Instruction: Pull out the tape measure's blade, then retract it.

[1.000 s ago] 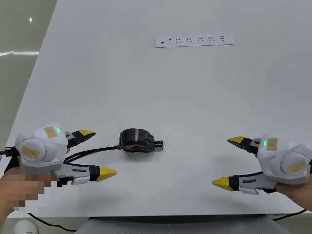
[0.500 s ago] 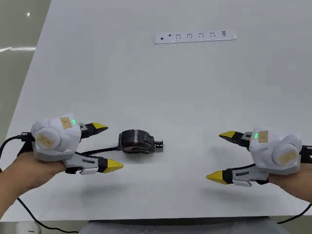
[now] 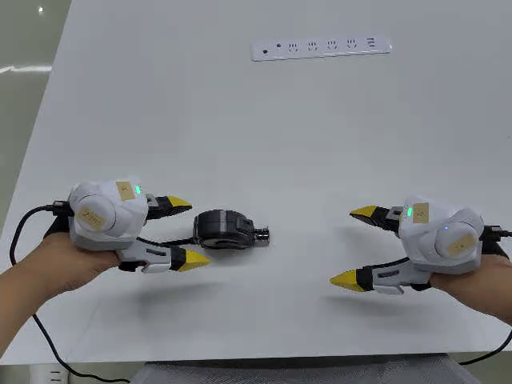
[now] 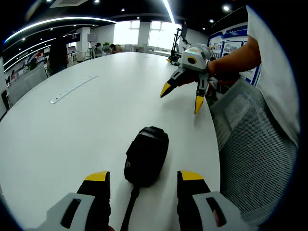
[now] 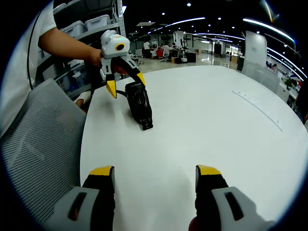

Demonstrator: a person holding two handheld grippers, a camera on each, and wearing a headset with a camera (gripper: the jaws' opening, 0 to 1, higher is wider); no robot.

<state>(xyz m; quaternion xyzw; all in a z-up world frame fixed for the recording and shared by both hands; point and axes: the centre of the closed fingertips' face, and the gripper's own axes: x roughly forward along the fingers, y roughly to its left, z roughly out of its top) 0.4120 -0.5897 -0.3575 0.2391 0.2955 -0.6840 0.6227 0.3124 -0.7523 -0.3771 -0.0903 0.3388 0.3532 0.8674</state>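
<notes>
In the head view, the tape measure (image 3: 226,230) is lying on the white table (image 3: 280,120), blade retracted. Its left end is sitting at the tips of the left gripper (image 3: 196,230), whose jaws are spread wide. The right gripper (image 3: 344,246) is hovering well apart, equally wide. In the left gripper view, the black case (image 4: 147,155) is resting just ahead between the parted jaws, ungripped. In the right gripper view, the open jaws are facing the distant tape measure (image 5: 139,103).

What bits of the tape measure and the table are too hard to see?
- Tape measure blade tip: head view, too small; left gripper view, the case hides it.
- Black cord: left gripper view, cut off at the bottom edge.
- Power strip markings: head view, too small.
</notes>
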